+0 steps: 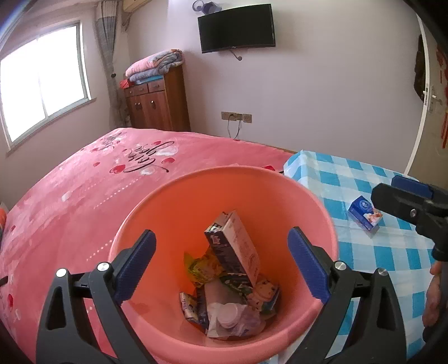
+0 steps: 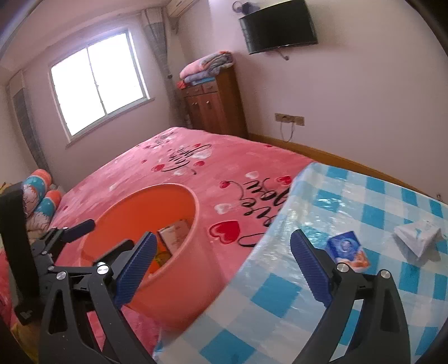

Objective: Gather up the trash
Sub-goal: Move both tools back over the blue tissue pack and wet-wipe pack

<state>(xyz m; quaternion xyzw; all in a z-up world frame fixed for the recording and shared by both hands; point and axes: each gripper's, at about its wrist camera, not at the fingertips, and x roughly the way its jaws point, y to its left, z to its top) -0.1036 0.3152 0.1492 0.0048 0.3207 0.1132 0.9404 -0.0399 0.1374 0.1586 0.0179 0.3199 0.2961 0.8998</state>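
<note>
Pink blanket (image 1: pixel 84 196) with red hearts covers the big bed on the left side of the room. A window (image 1: pixel 42 92) lets bright light in on that side too. Next to the bed stands an orange bin (image 1: pixel 196 196), round and deep. The left gripper (image 1: pixel 221 260) hangs right over the bin with its two blue fingers (image 1: pixel 137 266) spread wide apart and nothing between them. Down inside the bin lies the trash: a tall milk carton (image 1: pixel 238 246) leaning up, a yellow wrapper (image 1: pixel 200 268) beside it, and a clear plastic cup (image 1: pixel 229 316) at the bottom with more small packs around it.

To the right of the bin is a table with a blue and white checked cloth (image 1: pixel 364 266). A small blue tissue pack (image 1: pixel 364 214) lies on the cloth, well apart from the bin. In the right camera's view, the right gripper (image 2: pixel 224 263) hangs over the edge of the table, between the bin and the pack. Its fingers (image 2: pixel 310 268) are also spread wide and hold nothing. The blue tissue pack (image 2: pixel 347 249) lies just past the right finger. Farther right on the cloth lies a crumpled white paper (image 2: pixel 417 235). On the far wall hangs a black TV (image 2: pixel 277 26), with a brown cabinet (image 2: pixel 215 103) to its left.
</note>
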